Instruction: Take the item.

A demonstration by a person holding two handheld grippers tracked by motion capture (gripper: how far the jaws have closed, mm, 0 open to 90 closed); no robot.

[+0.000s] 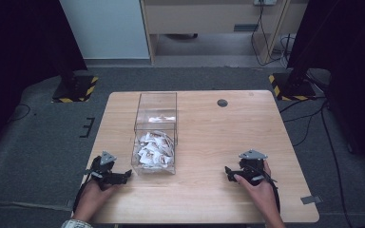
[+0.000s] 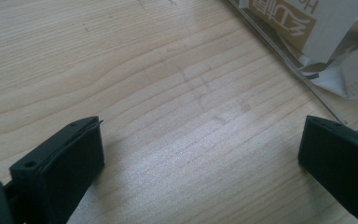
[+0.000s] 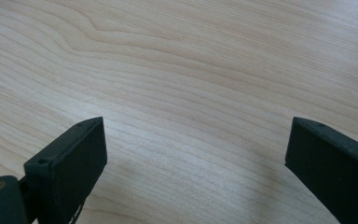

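A clear plastic box (image 1: 155,133) stands on the wooden table (image 1: 209,142), left of centre, and holds several white and brown paper sachets (image 1: 154,149). My left gripper (image 1: 122,175) rests on the table near the front left, just left of the box's near corner, with its jaws wide apart over bare wood (image 2: 200,135). The box's clear wall and some sachets (image 2: 307,32) appear at the upper right of the left gripper view. My right gripper (image 1: 229,173) sits at the front right, open over bare wood (image 3: 196,135), nothing between its jaws.
A small dark round hole (image 1: 222,102) marks the table's far side. Two stands with yellow-black striped bases (image 1: 76,88) (image 1: 290,85) flank the table on the grey floor. Cables (image 1: 313,118) trail on the right.
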